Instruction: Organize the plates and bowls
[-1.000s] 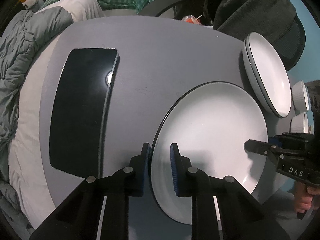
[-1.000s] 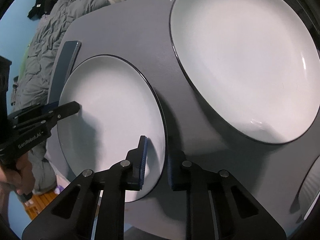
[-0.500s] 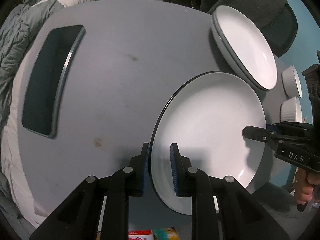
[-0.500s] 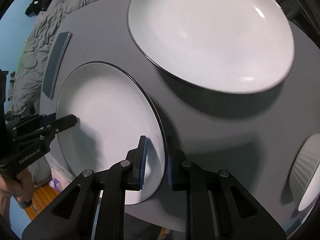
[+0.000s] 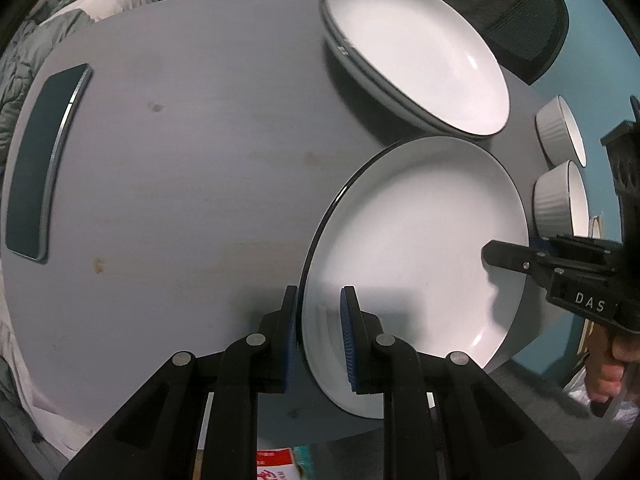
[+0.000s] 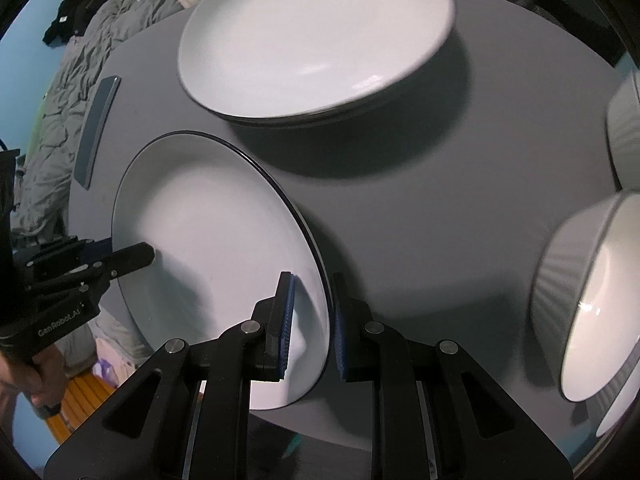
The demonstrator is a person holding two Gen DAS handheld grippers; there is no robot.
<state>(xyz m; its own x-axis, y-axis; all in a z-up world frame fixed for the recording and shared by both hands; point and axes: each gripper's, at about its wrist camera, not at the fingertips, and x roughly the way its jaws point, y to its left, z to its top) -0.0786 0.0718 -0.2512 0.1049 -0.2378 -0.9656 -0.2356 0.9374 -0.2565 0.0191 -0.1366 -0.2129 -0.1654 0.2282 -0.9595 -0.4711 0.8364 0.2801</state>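
A white plate with a dark rim (image 5: 416,248) hangs a little above the grey table (image 5: 200,140), gripped at two opposite edges. My left gripper (image 5: 318,296) is shut on its left rim, and my right gripper (image 6: 314,284) is shut on its right rim (image 6: 208,232). Each gripper shows in the other's view: the right gripper (image 5: 504,256), the left gripper (image 6: 132,256). Just beyond the held plate sits a stack of white plates (image 5: 416,60) (image 6: 312,36). Two ribbed white bowls (image 5: 560,132) (image 5: 560,200) stand to the right; the nearer bowl (image 6: 592,292) is close beside my right gripper.
A flat dark slab (image 5: 40,160) lies at the table's far left. A grey duvet (image 6: 52,120) is heaped past that side. A dark office chair (image 5: 532,20) stands behind the plate stack. The table's near edge runs under both grippers, with clutter on the floor below.
Both grippers have carried the plate sideways across the table, away from the dark slab and up beside the plate stack and bowls. Both grips are unchanged.
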